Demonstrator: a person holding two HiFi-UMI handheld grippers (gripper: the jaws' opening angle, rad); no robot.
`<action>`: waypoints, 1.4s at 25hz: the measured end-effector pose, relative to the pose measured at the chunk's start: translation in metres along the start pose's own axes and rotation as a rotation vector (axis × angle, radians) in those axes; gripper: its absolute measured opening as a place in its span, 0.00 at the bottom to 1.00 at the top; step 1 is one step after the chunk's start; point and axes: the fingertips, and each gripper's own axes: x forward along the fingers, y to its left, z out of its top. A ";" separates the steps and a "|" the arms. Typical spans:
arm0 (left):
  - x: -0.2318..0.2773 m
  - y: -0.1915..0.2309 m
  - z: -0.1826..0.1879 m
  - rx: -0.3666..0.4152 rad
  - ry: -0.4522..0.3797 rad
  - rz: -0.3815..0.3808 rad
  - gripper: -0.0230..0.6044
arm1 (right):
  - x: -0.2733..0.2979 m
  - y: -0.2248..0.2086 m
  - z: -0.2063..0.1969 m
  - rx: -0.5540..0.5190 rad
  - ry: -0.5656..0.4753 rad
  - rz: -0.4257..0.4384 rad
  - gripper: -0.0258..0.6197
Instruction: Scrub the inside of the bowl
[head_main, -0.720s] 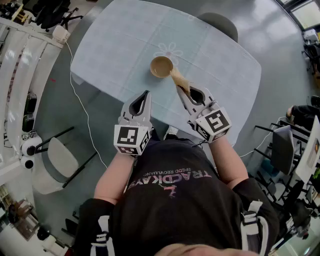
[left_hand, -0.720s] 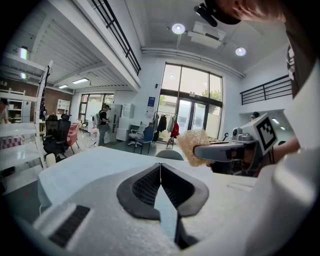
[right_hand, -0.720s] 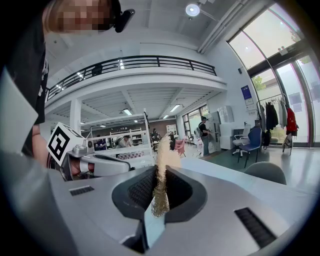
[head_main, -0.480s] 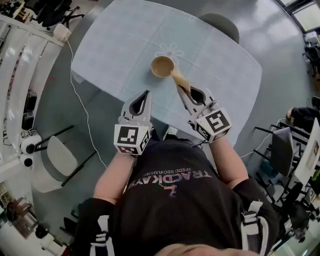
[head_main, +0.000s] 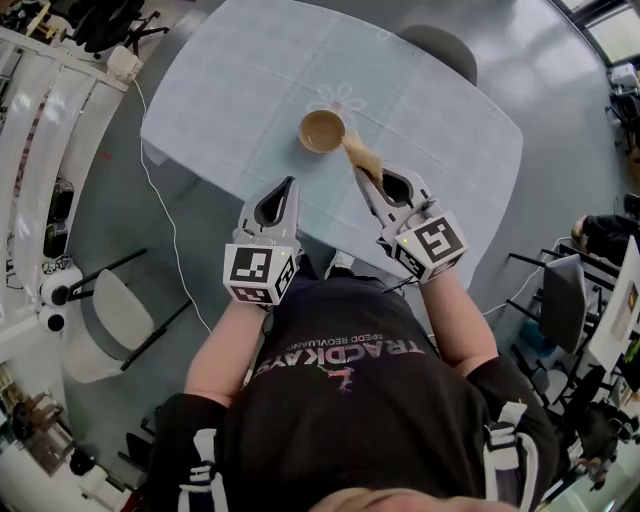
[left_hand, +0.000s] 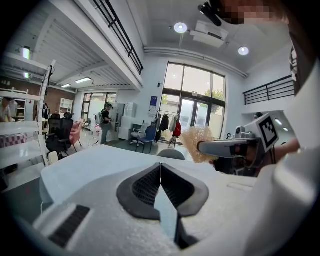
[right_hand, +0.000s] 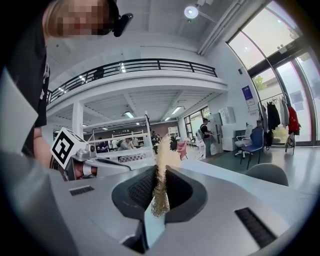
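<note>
- Tan bowl (head_main: 322, 131), head view: one is counted, set upright on the pale-blue table (head_main: 440, 110). Grippers?
- Two are listed. The left gripper (head_main: 291, 186) is held short of the bowl. One fibrous scrubber (head_main: 357, 155) is carried by the right gripper (head_main: 360, 176), its tip at the rim.
- Left gripper view?
- Jaws are seen pressed together, with nothing between.
- Right gripper view?
- Jaws are clamped on the scrubber. Scrubbing is judged not yet begun; the scrubber is to be lowered inside the bowl.
</note>
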 end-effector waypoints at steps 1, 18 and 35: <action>0.000 -0.001 0.001 0.000 -0.002 0.005 0.06 | -0.002 -0.001 0.000 -0.002 0.000 0.000 0.09; 0.029 0.022 -0.007 -0.021 0.061 -0.021 0.06 | 0.012 -0.019 -0.001 0.030 -0.007 -0.082 0.09; 0.121 0.091 -0.087 -0.170 0.331 -0.133 0.07 | 0.081 -0.057 -0.050 0.105 0.140 -0.246 0.09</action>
